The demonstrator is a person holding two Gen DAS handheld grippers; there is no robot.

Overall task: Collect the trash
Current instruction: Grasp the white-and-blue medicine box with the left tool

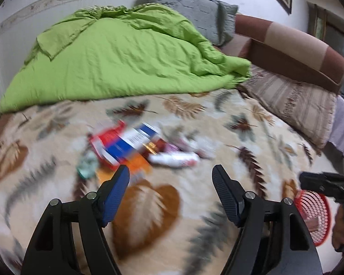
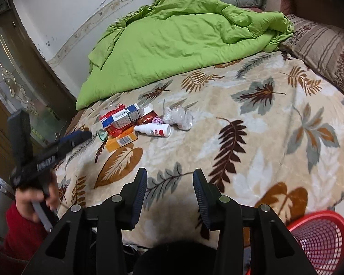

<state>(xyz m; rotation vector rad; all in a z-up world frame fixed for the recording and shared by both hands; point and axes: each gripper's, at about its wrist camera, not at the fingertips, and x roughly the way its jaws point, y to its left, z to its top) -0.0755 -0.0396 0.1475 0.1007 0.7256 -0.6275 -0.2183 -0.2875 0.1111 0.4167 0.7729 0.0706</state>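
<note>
Left tool (image 1: 170,175): jaws wide, nothing between them, poised above the leaf-print blanket (image 2: 252,123) on the bed. Right tool (image 2: 170,178): jaws partly apart, empty. Trash pile lies mid-bed, beyond both tools: blue-and-white carton (image 2: 123,115), orange box (image 2: 120,141), white spray bottle (image 2: 153,130), crumpled clear plastic (image 2: 178,118). Red mesh basket (image 2: 321,240) sits near right, off the bed edge. Green duvet (image 2: 172,39) heaped at far side.

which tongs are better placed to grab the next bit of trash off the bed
Left. The left tongs are open and reach nearly to the trash pile. The right tongs, also empty, hang back near the red basket.
</note>
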